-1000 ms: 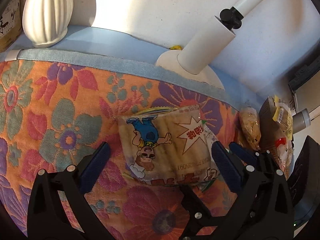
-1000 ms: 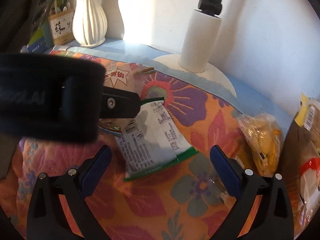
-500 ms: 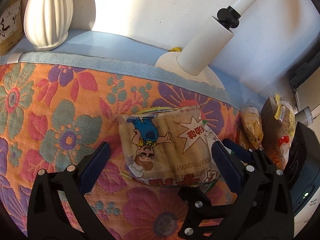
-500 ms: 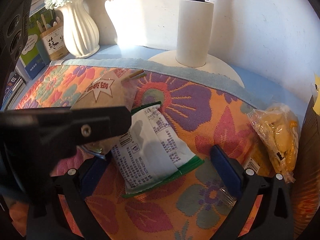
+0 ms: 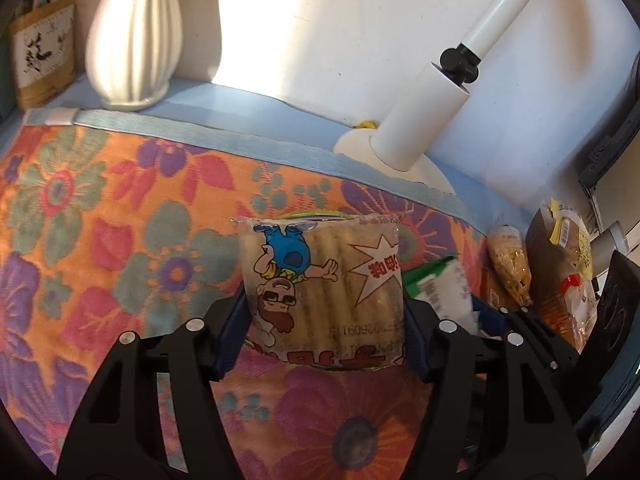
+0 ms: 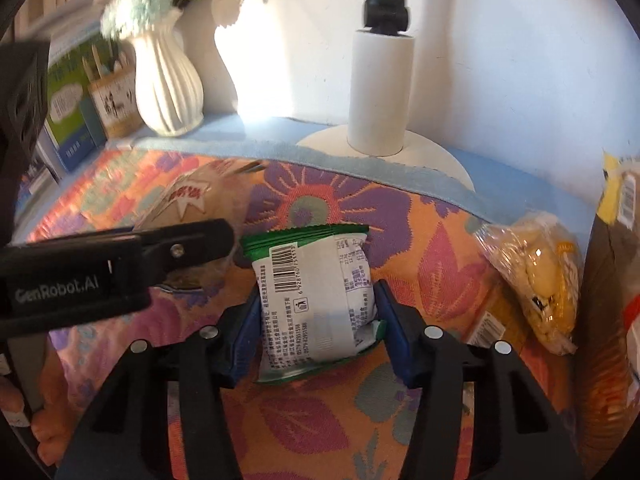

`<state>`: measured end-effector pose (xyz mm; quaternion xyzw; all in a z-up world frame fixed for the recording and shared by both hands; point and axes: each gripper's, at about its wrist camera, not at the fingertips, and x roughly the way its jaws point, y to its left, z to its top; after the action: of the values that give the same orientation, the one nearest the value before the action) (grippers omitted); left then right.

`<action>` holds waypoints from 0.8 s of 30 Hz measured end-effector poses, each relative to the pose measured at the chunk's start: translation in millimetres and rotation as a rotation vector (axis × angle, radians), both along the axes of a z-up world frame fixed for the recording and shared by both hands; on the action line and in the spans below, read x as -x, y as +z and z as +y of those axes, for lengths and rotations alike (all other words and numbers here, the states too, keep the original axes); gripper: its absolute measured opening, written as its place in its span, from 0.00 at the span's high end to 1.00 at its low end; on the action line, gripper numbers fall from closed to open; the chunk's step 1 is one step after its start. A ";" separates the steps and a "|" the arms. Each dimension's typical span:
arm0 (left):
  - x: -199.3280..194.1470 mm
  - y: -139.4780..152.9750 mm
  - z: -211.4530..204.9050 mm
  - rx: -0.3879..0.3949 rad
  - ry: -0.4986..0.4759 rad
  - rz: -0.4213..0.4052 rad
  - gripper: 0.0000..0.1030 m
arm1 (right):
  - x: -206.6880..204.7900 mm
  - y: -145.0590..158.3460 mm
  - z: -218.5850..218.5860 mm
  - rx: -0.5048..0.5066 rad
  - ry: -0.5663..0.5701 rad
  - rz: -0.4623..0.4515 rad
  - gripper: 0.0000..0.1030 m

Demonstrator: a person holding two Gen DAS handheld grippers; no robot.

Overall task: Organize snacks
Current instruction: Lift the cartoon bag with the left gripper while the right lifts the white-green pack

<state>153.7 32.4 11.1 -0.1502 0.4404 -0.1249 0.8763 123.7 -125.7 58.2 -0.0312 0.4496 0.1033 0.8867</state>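
1. Across the lower half of both views spreads the flowered cloth [image 5: 100,240], soft and a bit wrinkled, with every snack lying on it.
2. At the upper centre of the right view stands a white lamp [image 6: 380,92], and at upper left a ribbed vase [image 6: 166,84]; both sit behind the working area.
3. At the centre of the left view lies the cartoon packet [image 5: 324,284], a clear crinkly bag of stick biscuits. The left gripper [image 5: 324,328] has closed on its two side edges. It looks light but brittle inside, so I would pinch gently at the edges.
4. At the centre of the right view lies the green-edged packet [image 6: 316,300], barcode up. The right gripper [image 6: 316,332] is pressed against both its sides. The film looks slick and puffy, so it may slip under a loose hold.
5. At the right edge sits a small yellow snack bag [image 6: 536,280], untouched, beside taller bags.
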 end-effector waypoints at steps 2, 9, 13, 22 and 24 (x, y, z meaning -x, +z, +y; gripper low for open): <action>9.4 7.8 5.8 -0.033 0.008 -0.024 0.37 | 9.1 5.1 -5.0 -0.049 -0.008 -0.017 0.49; 34.5 29.1 7.9 -0.141 0.025 -0.081 0.38 | 43.8 17.7 -10.9 -0.112 -0.030 -0.034 0.49; 48.8 32.3 4.1 -0.184 0.023 -0.080 0.38 | 60.7 18.9 -11.2 -0.112 -0.030 -0.024 0.49; 82.8 37.6 -11.3 -0.225 0.022 -0.085 0.38 | 95.5 37.9 -19.2 -0.135 -0.011 -0.050 0.49; 87.2 38.9 -15.1 -0.235 0.018 -0.090 0.38 | 100.8 47.1 -21.9 -0.141 -0.010 -0.066 0.49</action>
<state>66.5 17.3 50.0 -0.0447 0.4110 -0.0712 0.9078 23.0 -147.6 105.4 0.0303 0.4118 0.1293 0.9015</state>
